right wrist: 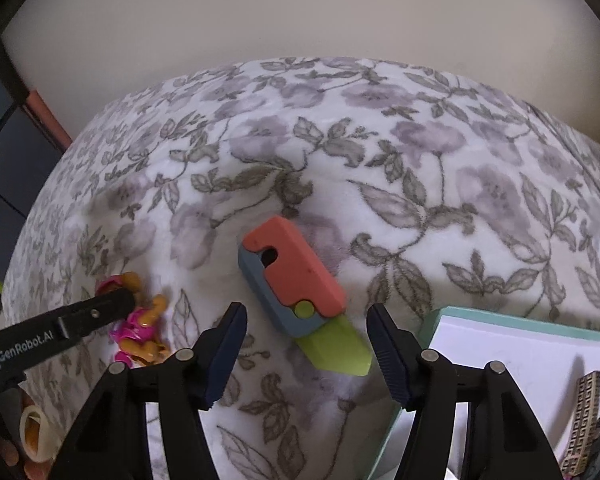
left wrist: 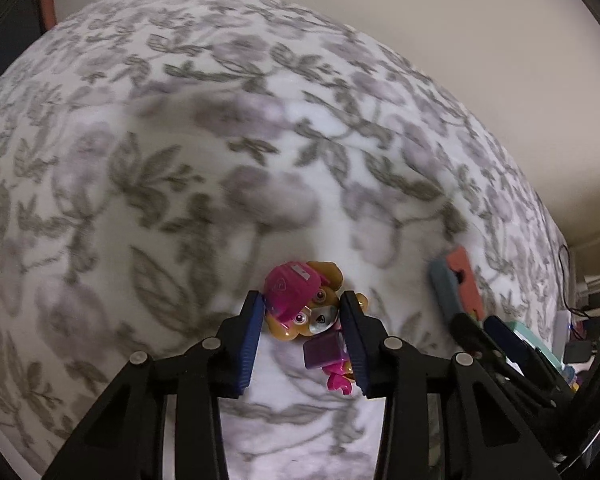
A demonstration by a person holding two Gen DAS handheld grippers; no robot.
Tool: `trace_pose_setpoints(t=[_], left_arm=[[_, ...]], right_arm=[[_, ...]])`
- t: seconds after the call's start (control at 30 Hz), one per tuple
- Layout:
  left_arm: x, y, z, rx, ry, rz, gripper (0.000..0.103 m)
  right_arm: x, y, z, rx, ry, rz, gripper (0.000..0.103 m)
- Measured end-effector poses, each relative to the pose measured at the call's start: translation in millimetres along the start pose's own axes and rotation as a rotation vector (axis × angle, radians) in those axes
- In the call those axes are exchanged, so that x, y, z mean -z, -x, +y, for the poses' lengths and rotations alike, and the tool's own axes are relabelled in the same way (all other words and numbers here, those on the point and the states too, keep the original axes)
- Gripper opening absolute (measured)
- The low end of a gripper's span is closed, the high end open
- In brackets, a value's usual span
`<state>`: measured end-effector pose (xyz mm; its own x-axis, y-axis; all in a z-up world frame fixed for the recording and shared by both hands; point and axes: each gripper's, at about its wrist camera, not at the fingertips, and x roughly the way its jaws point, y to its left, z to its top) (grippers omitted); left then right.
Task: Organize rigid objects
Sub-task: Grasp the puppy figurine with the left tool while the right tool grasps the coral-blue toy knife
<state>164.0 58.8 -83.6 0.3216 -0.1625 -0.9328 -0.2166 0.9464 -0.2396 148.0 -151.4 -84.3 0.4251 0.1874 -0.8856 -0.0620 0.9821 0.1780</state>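
Observation:
A toy puppy with a pink cap and tan ears lies on the flowered blanket. My left gripper is shut on it, a blue pad against each side of its head. From the right wrist view one finger of that gripper crosses the same puppy. A toy knife with an orange and blue handle and a green blade lies slanted on the blanket. My right gripper stands open around its blade end, both pads clear of it. The knife shows blurred in the left wrist view.
A teal-rimmed box with a white inside sits at the lower right and holds a patterned strip. Part of a hand shows at the lower left. A plain wall rises behind the bed.

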Motion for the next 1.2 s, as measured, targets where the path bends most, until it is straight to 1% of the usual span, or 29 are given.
trace_pose_setpoints(t=[0.1, 0.2, 0.4, 0.47, 0.53, 0.6, 0.83, 0.9, 1.0, 1.03, 1.13, 1.2], left_arm=[[-4, 2, 9, -0.025, 0.01, -0.01, 0.041], [-5, 1, 16, -0.009, 0.03, -0.001, 0.041], [-4, -1, 17, -0.01, 0.031, 0.0, 0.041], [-3, -2, 19, -0.006, 0.047, 0.007, 0.043], [-4, -3, 20, -0.011, 0.055, 0.009, 0.049], [-2, -1, 22, -0.019, 0.056, 0.009, 0.051], [-2, -2, 21, -0.028, 0.062, 0.01, 0.052], [-3, -3, 21, -0.026, 0.066, 0.011, 0.052], [-3, -3, 21, -0.025, 0.066, 0.012, 0.052], [-3, -3, 21, -0.024, 0.068, 0.012, 0.052], [-3, -4, 22, -0.021, 0.073, 0.013, 0.053], [-2, -4, 22, -0.022, 0.074, 0.013, 0.055]], right_arm=[[-4, 0, 3, 0.0, 0.005, -0.01, 0.066], [-6, -2, 2, -0.004, -0.009, -0.012, 0.066], [-13, -11, -3, -0.009, -0.032, -0.003, 0.066], [-15, -12, -5, -0.014, -0.044, -0.009, 0.066], [-16, -15, -6, -0.023, -0.049, -0.004, 0.066], [-15, -17, -2, -0.025, -0.03, 0.005, 0.066], [-8, -20, 19, -0.047, 0.03, 0.077, 0.067], [-7, -21, 24, -0.073, 0.032, 0.105, 0.067], [-5, -21, 31, -0.134, 0.04, 0.135, 0.067], [-5, -21, 33, -0.13, 0.042, 0.133, 0.067], [-5, -21, 36, -0.044, 0.063, 0.094, 0.067], [-6, -23, 37, -0.007, 0.066, 0.072, 0.067]])
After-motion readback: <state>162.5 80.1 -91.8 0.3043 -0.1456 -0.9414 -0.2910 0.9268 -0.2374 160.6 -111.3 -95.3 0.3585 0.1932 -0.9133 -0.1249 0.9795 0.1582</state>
